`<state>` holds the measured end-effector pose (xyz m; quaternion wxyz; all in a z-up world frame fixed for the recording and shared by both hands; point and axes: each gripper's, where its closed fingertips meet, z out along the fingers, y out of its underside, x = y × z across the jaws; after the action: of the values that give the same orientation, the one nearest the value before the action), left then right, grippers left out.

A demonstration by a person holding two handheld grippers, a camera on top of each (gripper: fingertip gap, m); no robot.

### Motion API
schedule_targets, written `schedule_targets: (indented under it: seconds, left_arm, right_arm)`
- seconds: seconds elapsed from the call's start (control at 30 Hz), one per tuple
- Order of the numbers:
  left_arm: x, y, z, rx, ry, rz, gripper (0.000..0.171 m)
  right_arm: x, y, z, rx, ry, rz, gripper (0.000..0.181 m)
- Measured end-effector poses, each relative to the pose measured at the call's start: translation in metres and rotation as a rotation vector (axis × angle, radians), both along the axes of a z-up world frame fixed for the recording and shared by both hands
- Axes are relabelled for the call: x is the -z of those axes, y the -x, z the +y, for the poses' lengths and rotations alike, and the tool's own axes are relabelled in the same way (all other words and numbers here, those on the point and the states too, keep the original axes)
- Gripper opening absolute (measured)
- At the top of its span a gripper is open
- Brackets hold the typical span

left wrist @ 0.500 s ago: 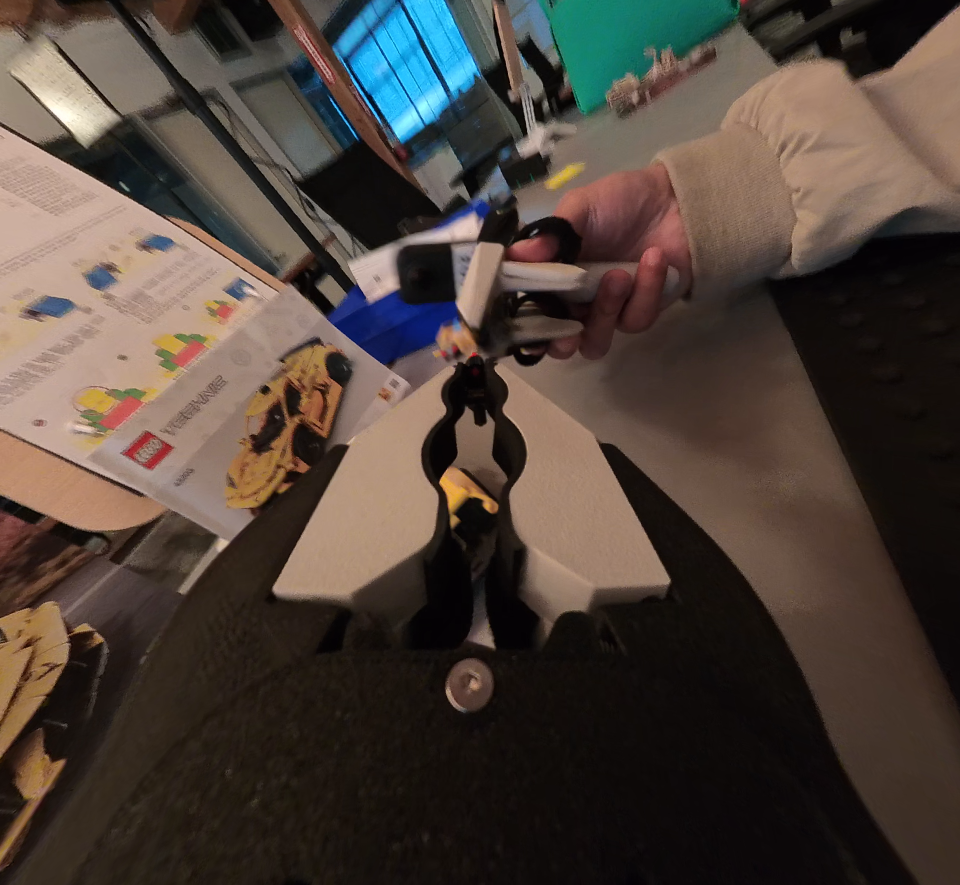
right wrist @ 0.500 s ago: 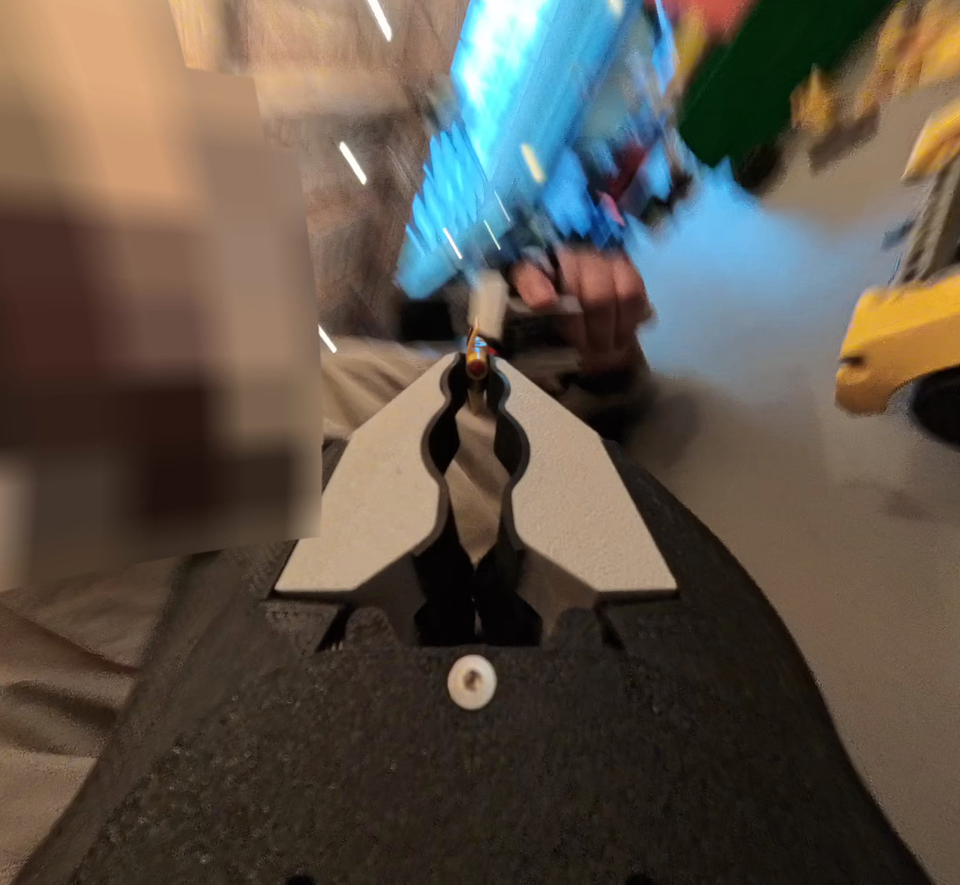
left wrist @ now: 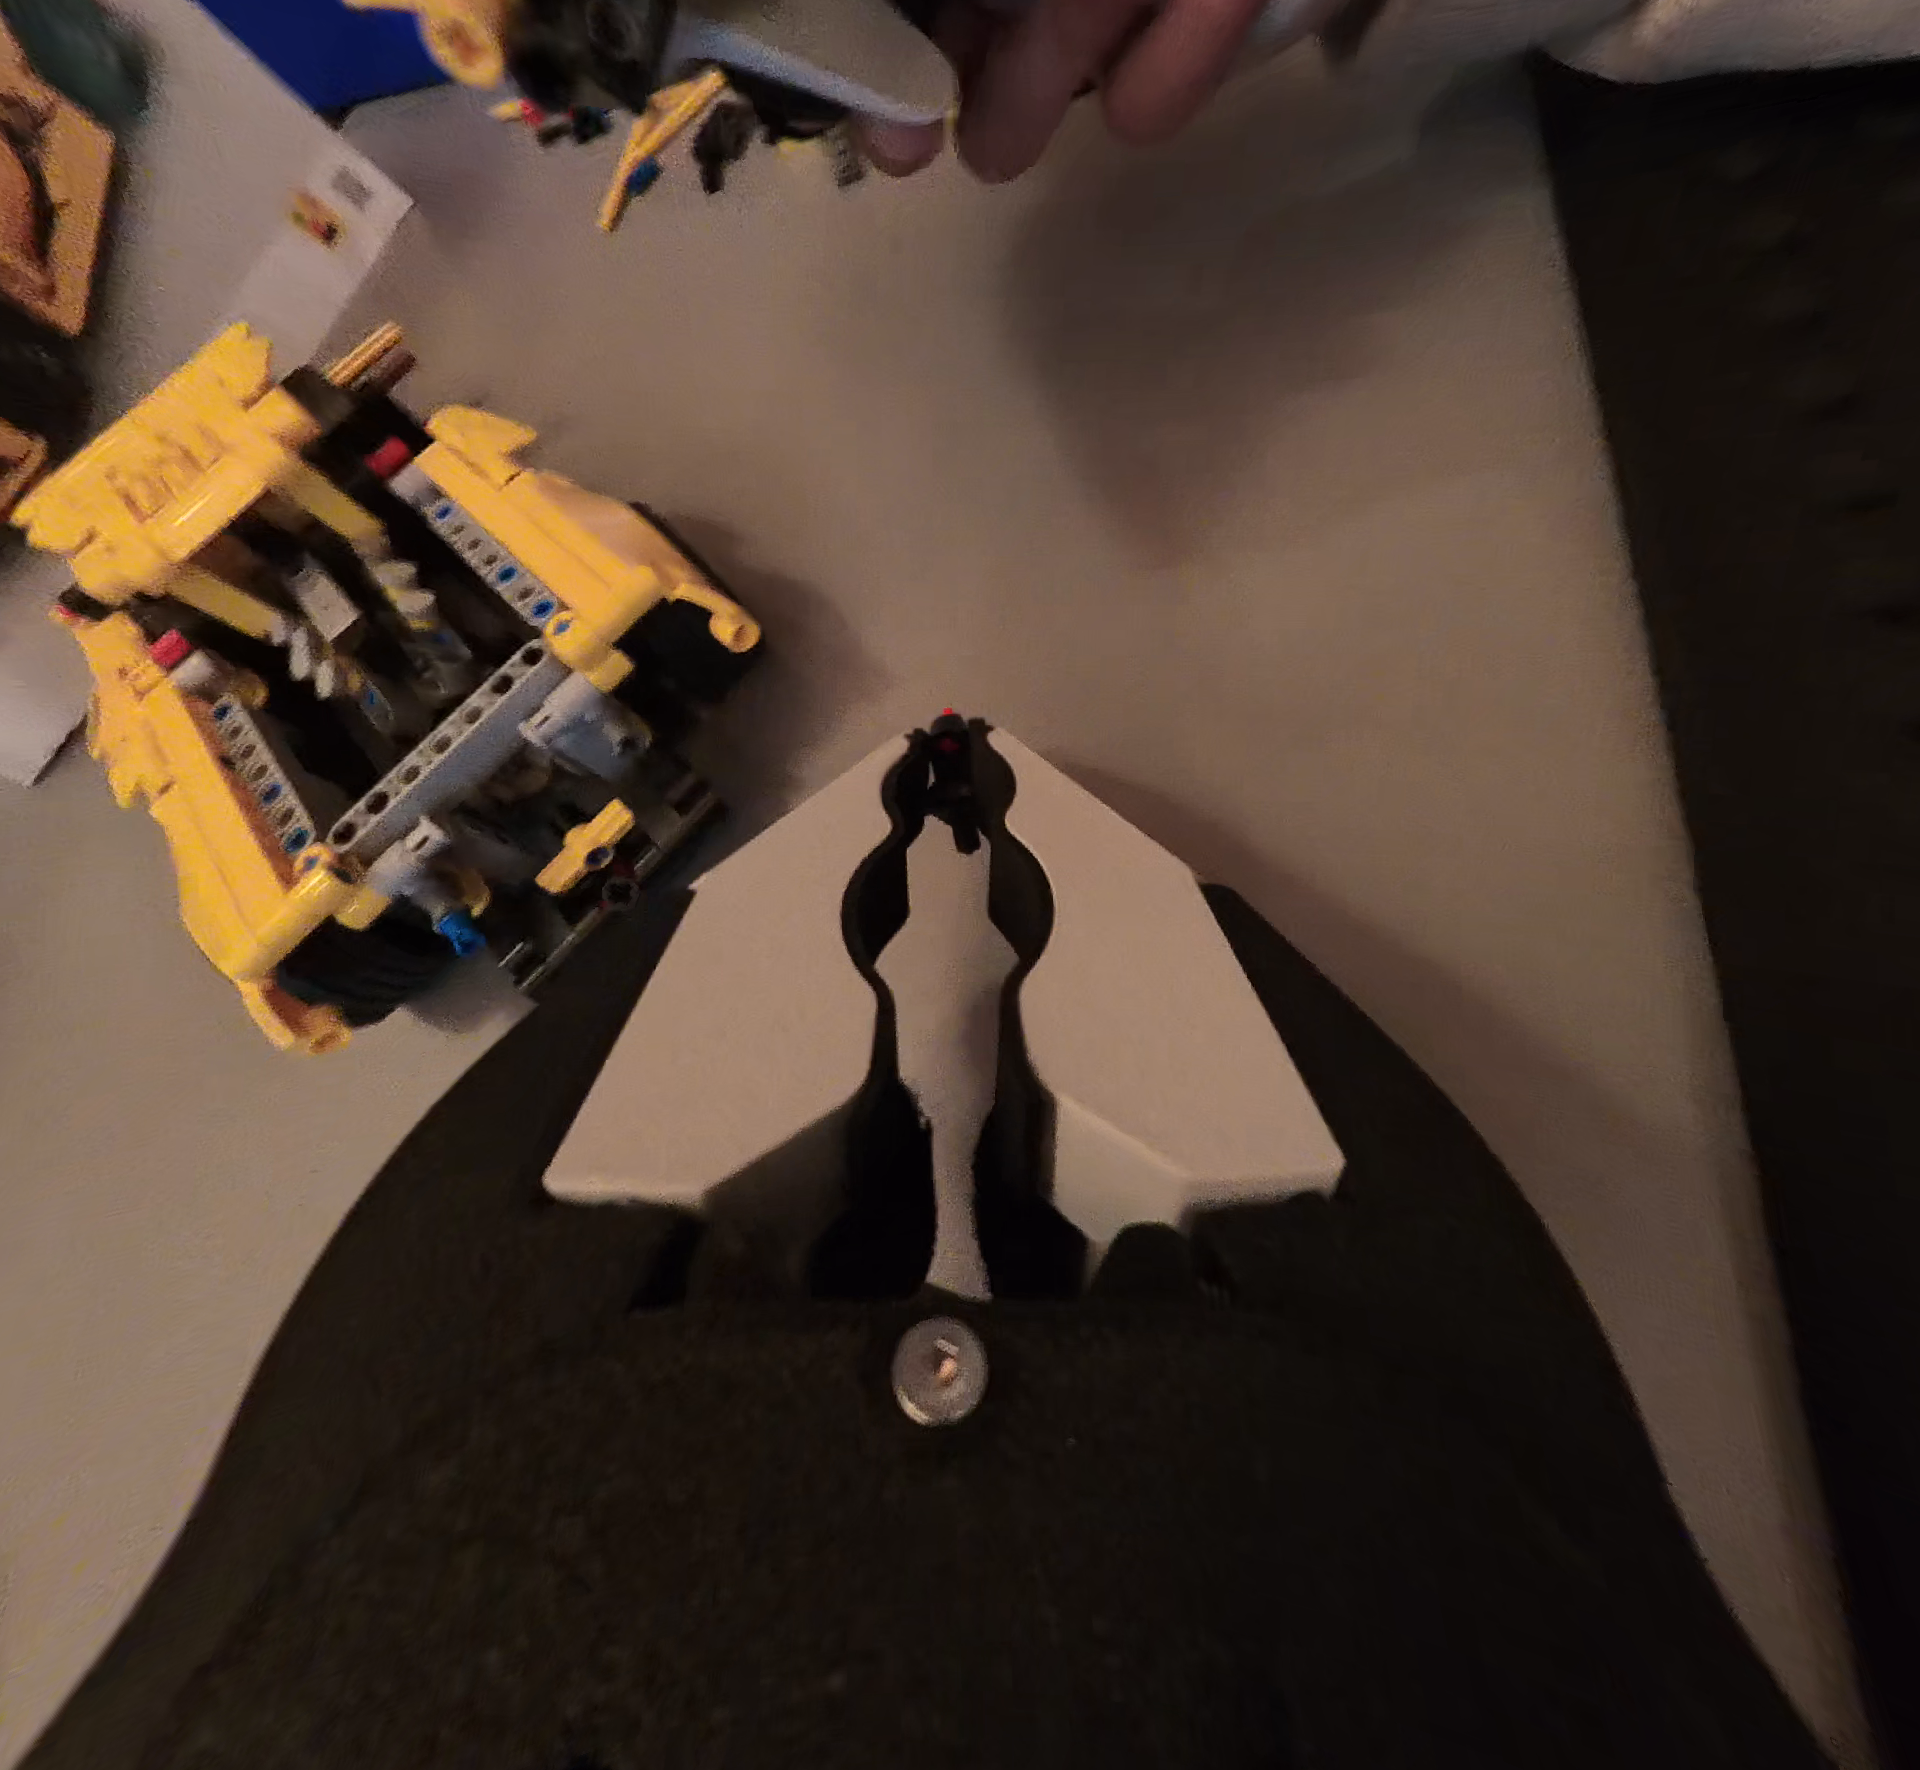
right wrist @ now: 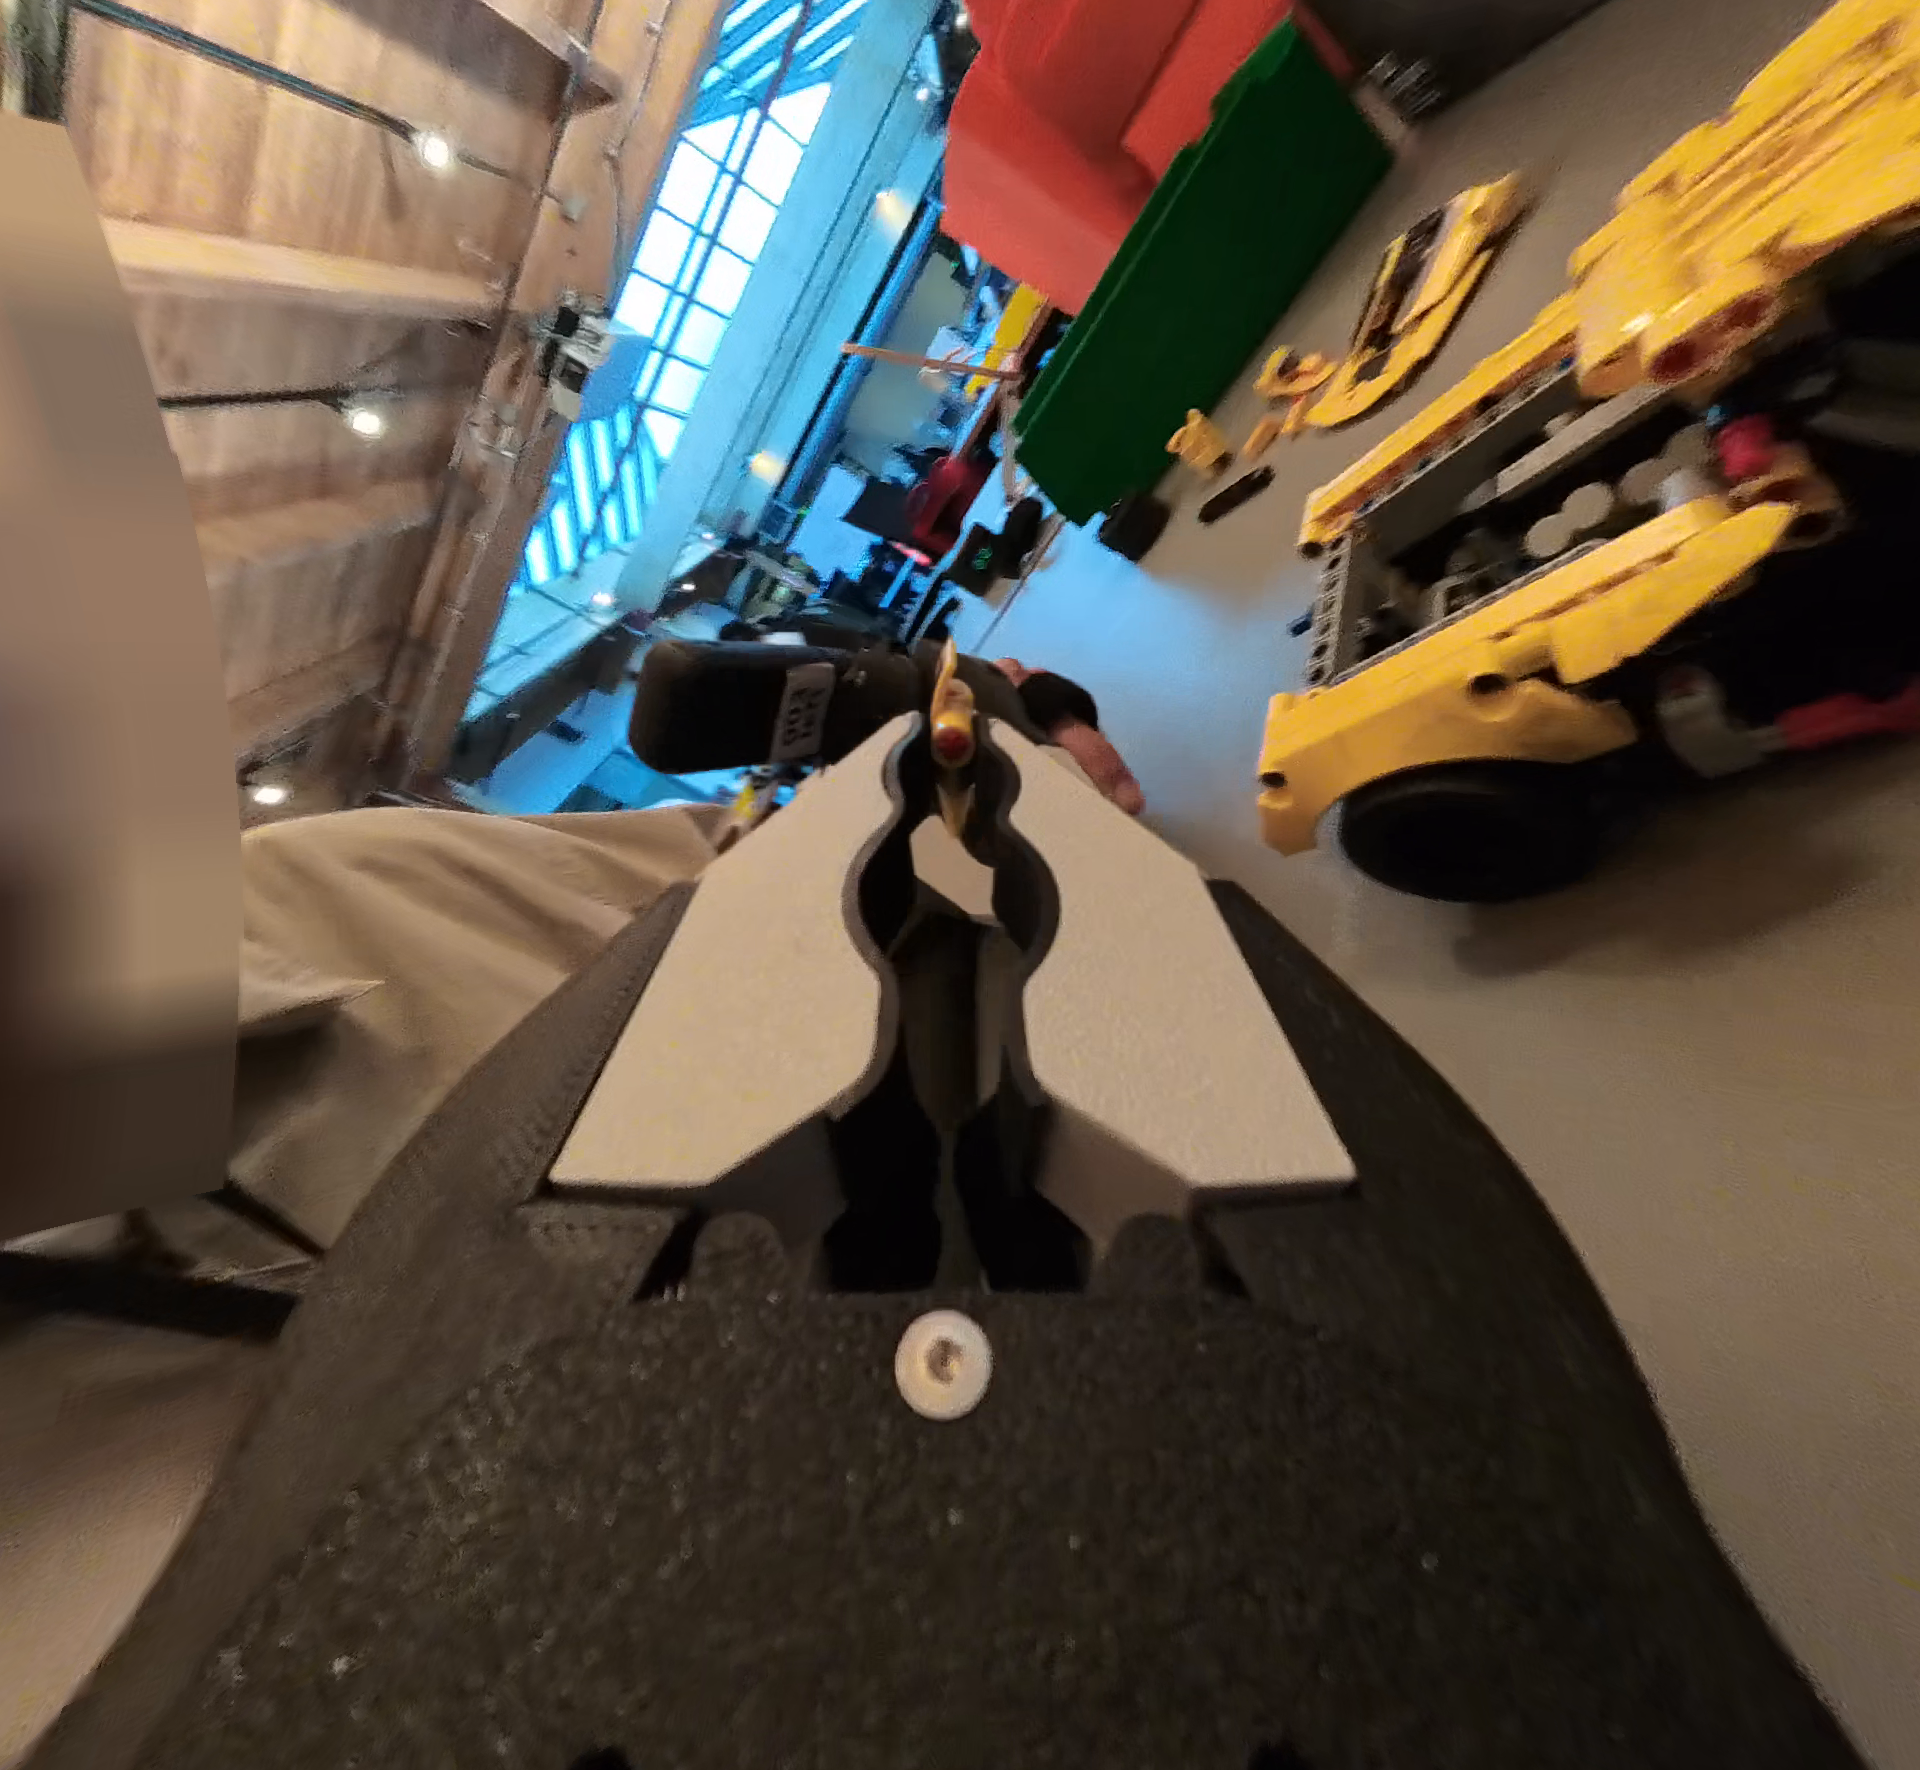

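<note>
The left gripper [left wrist: 948, 752] has its fingers closed at the tips on a small black plastic piece with a red dot [left wrist: 951, 775], held above the pale grey bench [left wrist: 1195, 494]. To the left of those fingers stands a half-built yellow and grey brick car [left wrist: 343, 681]. Ahead of them, a hand [left wrist: 1091, 27] holds the other gripper. The right gripper [right wrist: 951, 744] has its fingers closed on a thin yellow plastic piece with a red end [right wrist: 951, 733]; the car [right wrist: 1621, 567] lies to the right of them.
</note>
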<state>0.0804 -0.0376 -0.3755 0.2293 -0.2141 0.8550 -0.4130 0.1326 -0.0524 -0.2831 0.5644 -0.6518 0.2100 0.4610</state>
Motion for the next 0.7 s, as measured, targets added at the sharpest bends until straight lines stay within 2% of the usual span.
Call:
schedule_targets:
  seconds: [0.13, 0.23, 0.3, 0.37, 0.43, 0.53, 0.6, 0.7]
  left_arm:
    - [0.019, 0.002, 0.001, -0.012, -0.016, 0.112, 0.007]
    - [0.021, 0.000, 0.001, -0.029, -0.016, 0.114, 0.010]
    - [0.016, 0.000, 0.001, -0.050, 0.050, 0.152, 0.019]
    - [-0.003, -0.003, 0.000, -0.080, 0.212, 0.205, 0.023]
    - [-0.040, -0.011, 0.003, -0.123, 0.471, 0.212, 0.024]
    - [-0.092, -0.011, 0.009, -0.077, 0.869, 0.262, 0.030]
    - [-0.102, -0.002, 0.008, -0.010, 0.969, 0.321, 0.035]
    - [-0.117, 0.011, -0.001, 0.097, 1.081, 0.400, 0.038]
  right_arm:
    - [0.000, -0.001, 0.002, 0.055, 0.019, -0.205, 0.005]
    - [0.006, -0.004, 0.007, 0.153, 0.097, -0.570, 0.006]
    - [0.004, -0.005, 0.009, 0.212, 0.123, -0.856, 0.006]
    - [0.002, 0.000, 0.011, 0.234, 0.122, -1.167, 0.006]
    - [0.001, 0.009, 0.014, 0.262, 0.086, -1.483, 0.006]
    - [-0.012, 0.023, 0.018, 0.378, -0.056, -1.871, 0.005]
    - [-0.013, 0.036, 0.021, 0.366, -0.096, -1.919, 0.005]
    - [-0.022, 0.052, 0.024, 0.358, -0.199, -1.852, 0.005]
